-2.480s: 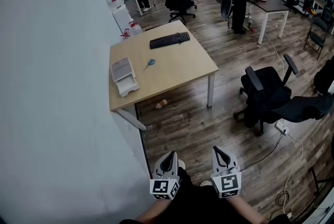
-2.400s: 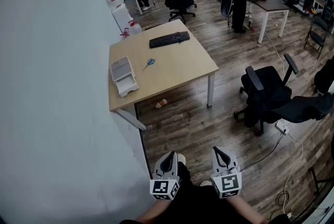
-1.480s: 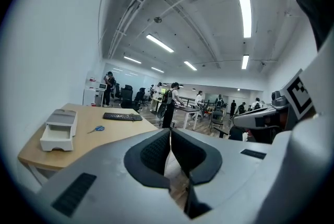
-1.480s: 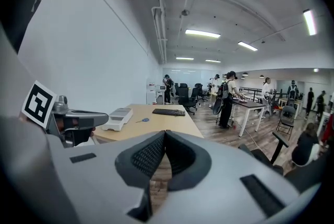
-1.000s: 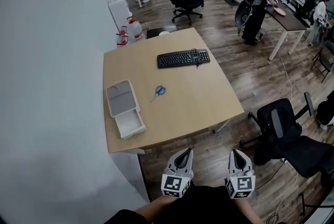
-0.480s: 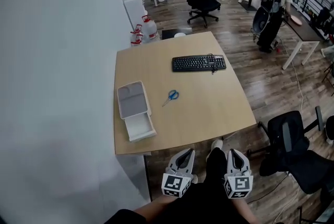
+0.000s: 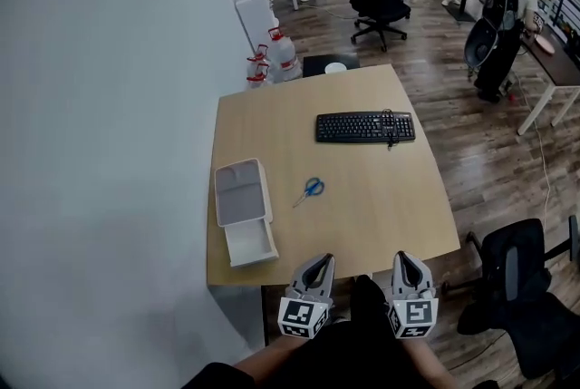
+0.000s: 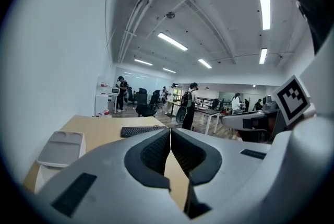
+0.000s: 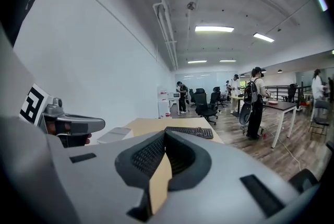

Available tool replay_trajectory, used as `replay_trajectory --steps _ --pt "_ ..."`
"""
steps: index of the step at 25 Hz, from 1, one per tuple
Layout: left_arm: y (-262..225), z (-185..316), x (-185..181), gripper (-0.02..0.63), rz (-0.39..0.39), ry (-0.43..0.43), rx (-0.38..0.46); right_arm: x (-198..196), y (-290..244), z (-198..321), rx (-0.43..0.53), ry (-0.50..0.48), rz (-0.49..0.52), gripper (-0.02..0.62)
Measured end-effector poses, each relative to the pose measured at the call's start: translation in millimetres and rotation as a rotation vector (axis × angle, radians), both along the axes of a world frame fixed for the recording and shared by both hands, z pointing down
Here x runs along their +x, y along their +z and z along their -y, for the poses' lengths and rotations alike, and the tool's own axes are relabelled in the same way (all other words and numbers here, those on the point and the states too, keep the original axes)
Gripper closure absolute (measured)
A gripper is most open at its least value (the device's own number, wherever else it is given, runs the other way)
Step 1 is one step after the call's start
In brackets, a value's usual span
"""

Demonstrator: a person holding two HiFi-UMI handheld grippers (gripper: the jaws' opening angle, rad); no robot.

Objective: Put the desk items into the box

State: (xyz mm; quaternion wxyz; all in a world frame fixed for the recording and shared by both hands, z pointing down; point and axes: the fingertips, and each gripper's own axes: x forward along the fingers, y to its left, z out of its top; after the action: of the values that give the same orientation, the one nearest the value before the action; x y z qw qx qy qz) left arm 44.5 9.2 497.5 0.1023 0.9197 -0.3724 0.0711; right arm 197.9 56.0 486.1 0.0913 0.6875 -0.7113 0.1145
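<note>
Jaws of the left gripper [image 7: 316, 262] lie pressed together along their ribbed pads with nothing between them, and the right gripper [image 7: 405, 258] is closed and empty in the same way. The two are held side by side, pointing forward, just short of the near edge of the desk [image 7: 381, 215]. Each carries a cube [image 7: 302, 316] printed with black-and-white square patterns; these are codes, not letters. On the pale wooden desk, near its front left corner, lies the white box [image 7: 249, 242], open, its two shallow halves end to end and touching. The scissors [image 7: 311, 189], with blue handles, lie just to the right of the box, apart from it and outside it. Farther back, well apart from both, sits the black keyboard [image 7: 365, 126], parallel to the far edge; its key lettering is too small to read. Beyond the desk, water jugs [image 7: 276, 52] with red fittings stand by the wall, and a person with a backpack [image 7: 501, 15] stands at another table.
</note>
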Motion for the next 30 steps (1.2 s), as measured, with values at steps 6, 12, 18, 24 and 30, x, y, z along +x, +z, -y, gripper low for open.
replay_trajectory --steps 6,12,18,24,30 --pt "7.1 68.9 27.0 0.588 0.096 -0.028 0.019 34.2 1.6 77.4 0.024 -0.029 0.044 0.535" --pt "24.4 134.1 32.5 0.588 0.176 -0.084 0.004 56.3 27.0 135.9 -0.011 -0.071 0.054 0.535" --pt "71.7 187.9 35.5 0.586 0.275 -0.096 -0.071 73.1 61.2 180.4 -0.084 -0.101 0.04 0.535" --pt "106.9 236.9 44.1 0.586 0.328 -0.083 -0.141 80.4 91.3 219.5 -0.133 -0.156 0.056 0.535" --pt "146.6 274.2 38.0 0.583 0.378 -0.121 -0.202 59.0 121.7 238.6 -0.193 -0.291 0.055 0.535"
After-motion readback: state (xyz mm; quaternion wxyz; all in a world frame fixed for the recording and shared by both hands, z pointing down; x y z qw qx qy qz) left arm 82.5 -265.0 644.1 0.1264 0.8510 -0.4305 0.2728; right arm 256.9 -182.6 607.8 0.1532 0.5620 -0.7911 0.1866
